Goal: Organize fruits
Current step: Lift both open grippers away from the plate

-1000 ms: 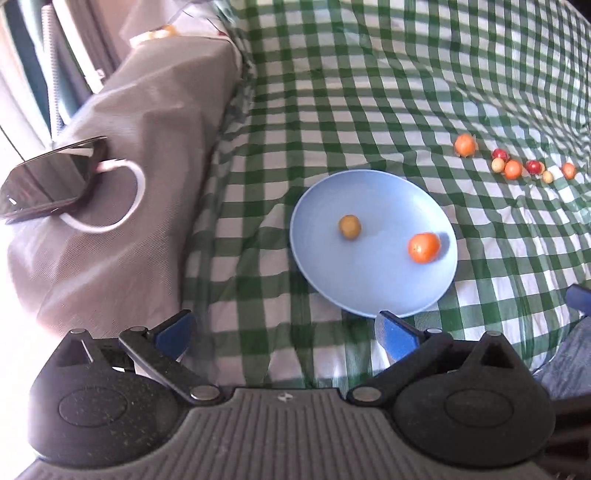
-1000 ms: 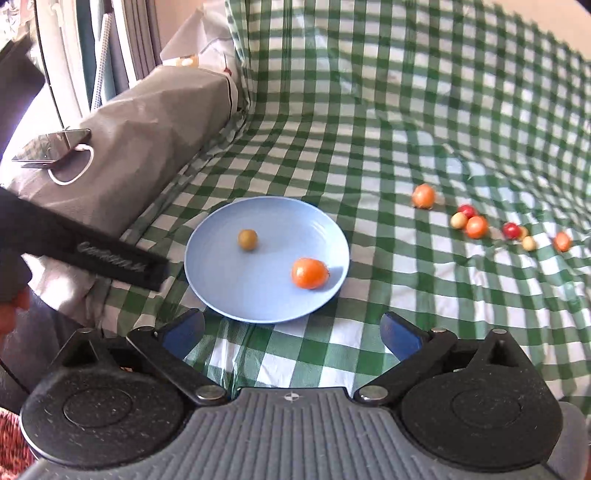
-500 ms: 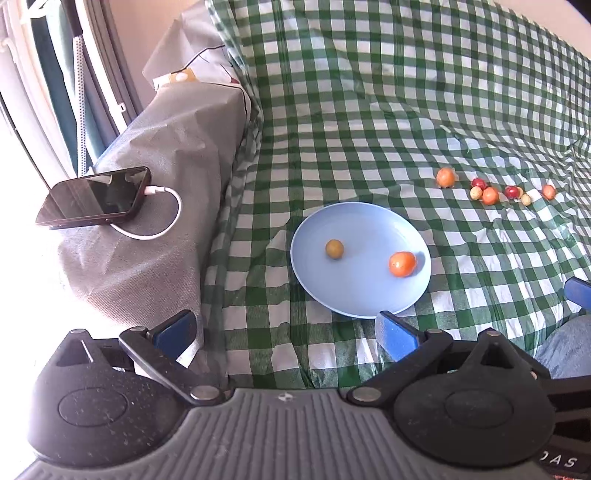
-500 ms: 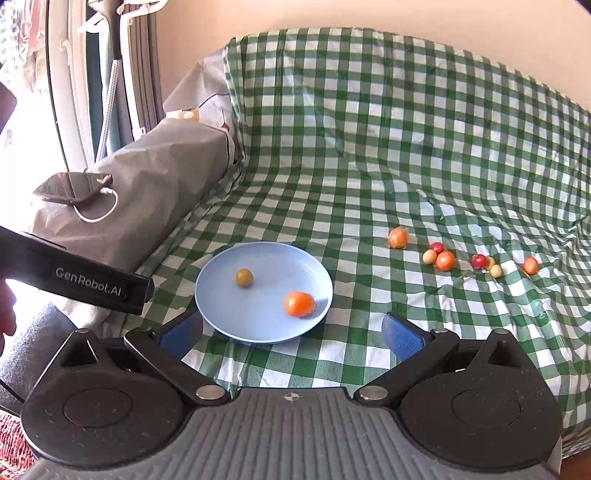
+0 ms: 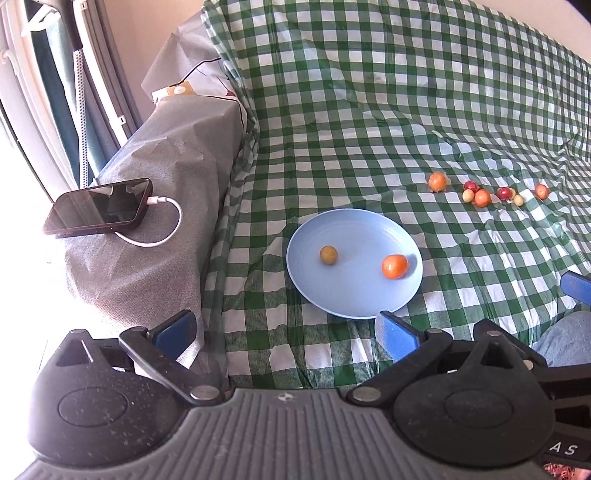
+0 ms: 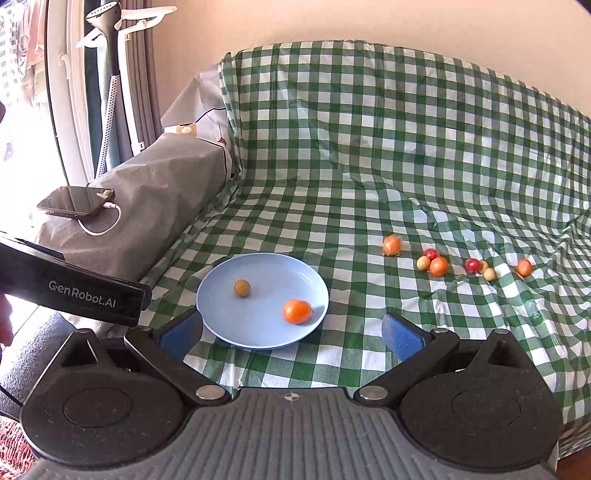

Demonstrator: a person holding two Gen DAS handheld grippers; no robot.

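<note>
Only the right wrist view shows a garment steamer (image 6: 107, 22) upper left, while both the left gripper (image 5: 284, 332) and right gripper (image 6: 291, 336) hang released near the smooth round blue plate (image 6: 258, 336).

Each wrist camera looks forward and downward along its own spread fingers from behind the near edge of the checked cloth (image 5: 369, 122). Both views share the blue plate (image 5: 354, 295) (image 6: 236, 325) just ahead, the right camera standing farther right.
</note>
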